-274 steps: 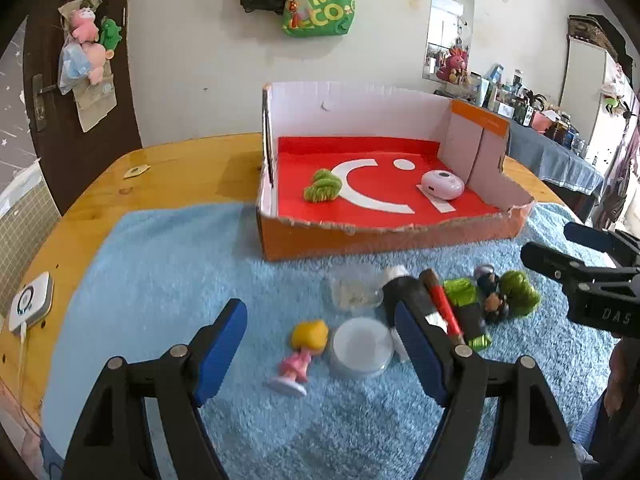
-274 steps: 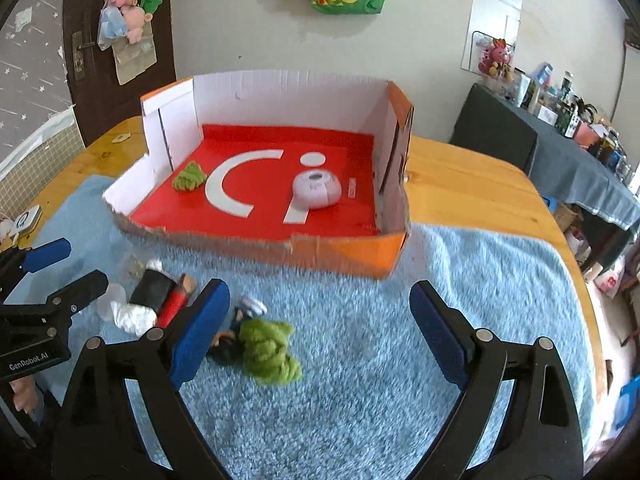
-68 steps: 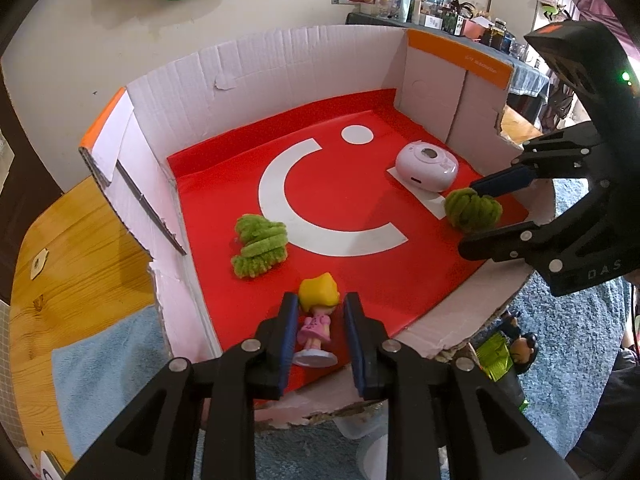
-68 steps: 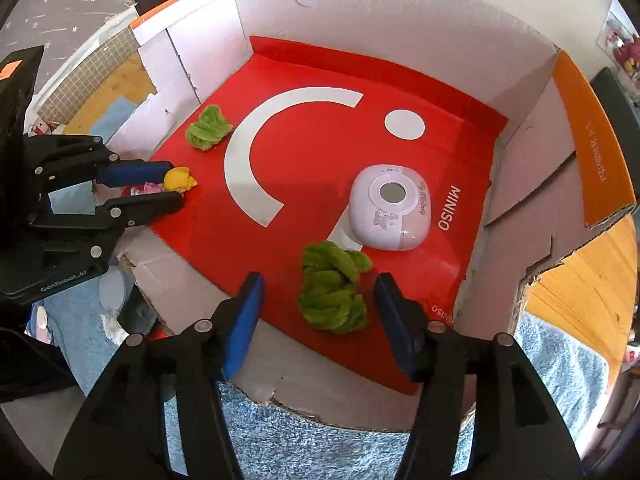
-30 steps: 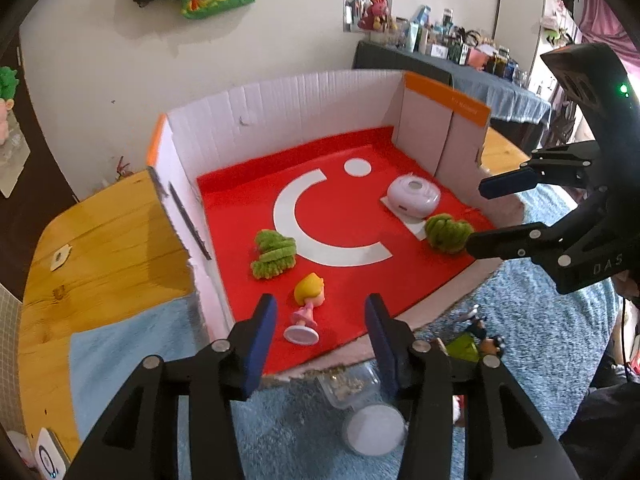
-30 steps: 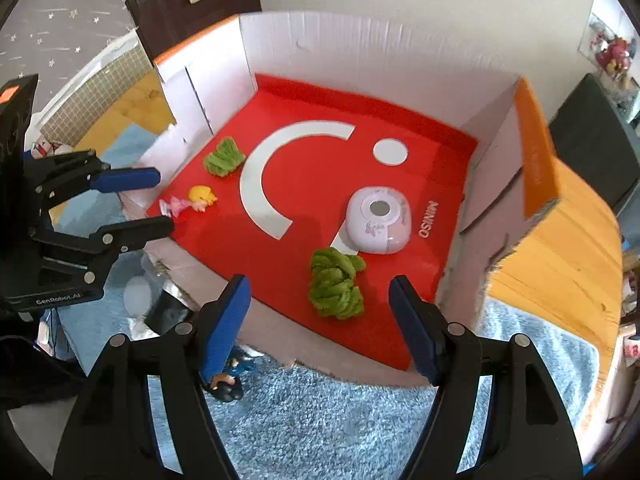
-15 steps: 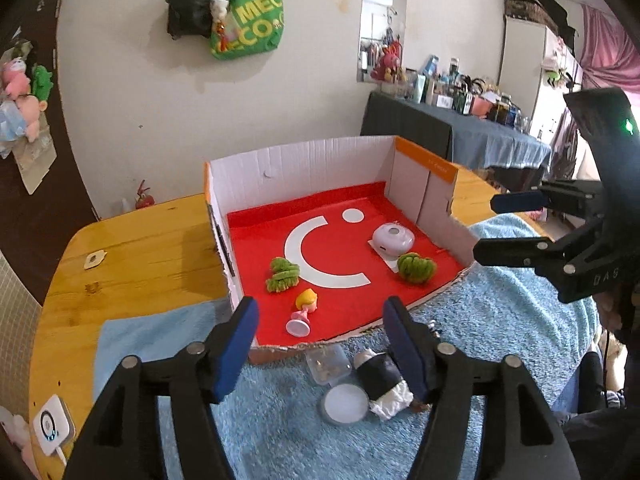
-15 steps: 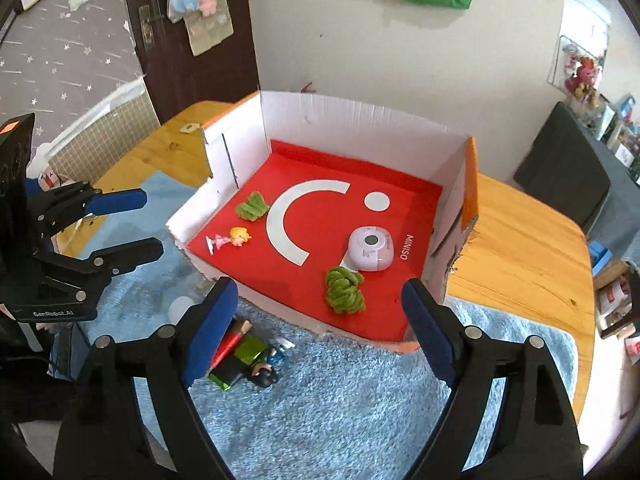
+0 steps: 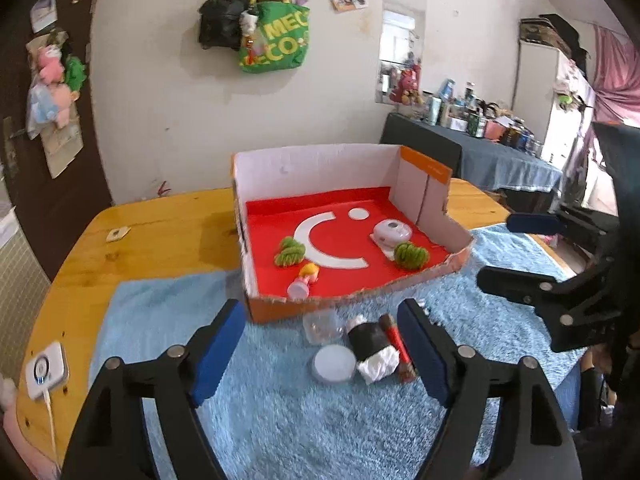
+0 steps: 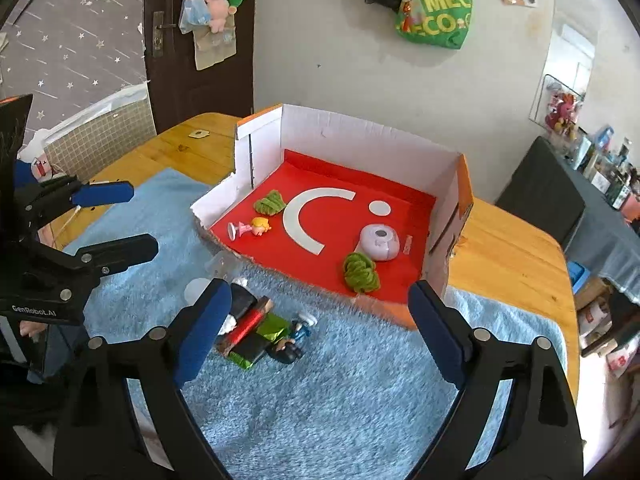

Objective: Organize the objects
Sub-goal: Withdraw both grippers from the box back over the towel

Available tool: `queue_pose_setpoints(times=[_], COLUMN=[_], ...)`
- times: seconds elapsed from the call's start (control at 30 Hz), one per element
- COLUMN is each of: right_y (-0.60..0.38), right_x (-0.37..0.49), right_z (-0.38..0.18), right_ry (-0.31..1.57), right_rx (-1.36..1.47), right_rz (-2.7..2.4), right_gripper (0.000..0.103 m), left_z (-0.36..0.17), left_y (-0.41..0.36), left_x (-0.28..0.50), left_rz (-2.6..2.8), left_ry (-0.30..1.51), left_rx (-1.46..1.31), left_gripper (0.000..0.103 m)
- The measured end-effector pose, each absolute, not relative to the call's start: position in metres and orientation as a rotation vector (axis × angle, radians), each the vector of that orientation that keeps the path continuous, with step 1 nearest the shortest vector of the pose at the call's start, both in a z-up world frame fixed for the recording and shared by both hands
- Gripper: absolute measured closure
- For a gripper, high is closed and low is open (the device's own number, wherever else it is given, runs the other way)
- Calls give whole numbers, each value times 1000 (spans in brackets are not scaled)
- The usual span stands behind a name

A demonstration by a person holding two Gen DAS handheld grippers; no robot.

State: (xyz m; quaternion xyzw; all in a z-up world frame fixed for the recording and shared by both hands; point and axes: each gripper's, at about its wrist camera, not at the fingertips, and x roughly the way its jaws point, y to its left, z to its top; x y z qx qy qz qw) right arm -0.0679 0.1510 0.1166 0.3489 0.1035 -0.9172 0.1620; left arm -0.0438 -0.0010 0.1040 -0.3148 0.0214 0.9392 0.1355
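Both grippers are over the blue rug with nothing between their fingers: the left gripper and the right gripper have just been spreading their jaws wide. Beyond the fingertips, the doll and green pompom lie inside the red-floored box. The black bottle and red tube lie on the rug between the left fingers.

Open mat ahead, clutter by the box

My near side of the mat lies bare; a heap of toys lies before the box, whose low torn front lets me in over it, high walls blocking the rest.
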Motion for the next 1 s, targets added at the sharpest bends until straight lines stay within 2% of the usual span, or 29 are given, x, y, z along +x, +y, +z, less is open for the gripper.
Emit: queue_pose_setpoints(times=[0.13,0.3,0.37,0.4,0.6,1.0], right_y=[152,155,157,157,162,162], right_x=[-53,-35,-30,-25,-17,-4], right_z=[106,92,87,84,59,28], right_ry=[247,165,142,136,75,91], right_rx=[967,919,898,878,905,928], right_rz=[-2654,-2715,-2733,-2755,-2795,-2870], right_gripper=[12,12,2,2,1,1], left_z=[91,76,70,67,49,22], left_y=[-2,0,0,-1,2,6], left_x=[-30,-14,-10,-7,2,11], left_rz=[2782,2833,2856,2867,2890,2916], left_ry=[45,8,3,0,-17,-36], left_rx=[-887,-854,-852,-850,-848,-902], left_gripper=[23,13,8,3,1,0])
